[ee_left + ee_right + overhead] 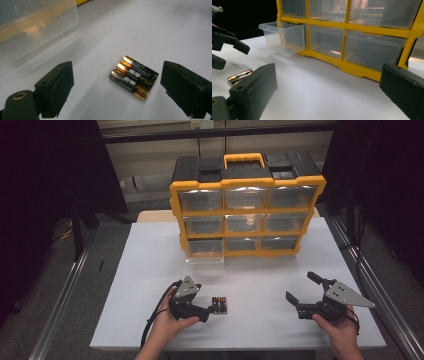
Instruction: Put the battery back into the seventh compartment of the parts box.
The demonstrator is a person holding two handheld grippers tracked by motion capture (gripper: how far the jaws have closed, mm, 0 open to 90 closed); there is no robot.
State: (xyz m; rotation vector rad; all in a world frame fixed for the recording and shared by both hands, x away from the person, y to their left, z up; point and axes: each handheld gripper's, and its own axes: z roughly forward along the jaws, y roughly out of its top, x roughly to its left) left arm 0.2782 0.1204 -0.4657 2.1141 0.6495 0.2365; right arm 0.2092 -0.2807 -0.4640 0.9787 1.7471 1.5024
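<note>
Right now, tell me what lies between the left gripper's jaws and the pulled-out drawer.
Only bare white table separates the left gripper from the open clear drawer; the batteries lie between its jaws, in the left gripper view.

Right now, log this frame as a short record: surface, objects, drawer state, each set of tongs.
surface: white table
cabinet: yellow drawer organizer, far centre of table
open drawer: bottom-left clear drawer pulled out, looks empty
batteries: three batteries lying side by side, touching
left tongs: open, at the batteries, not gripping
right tongs: open, holding nothing
</note>
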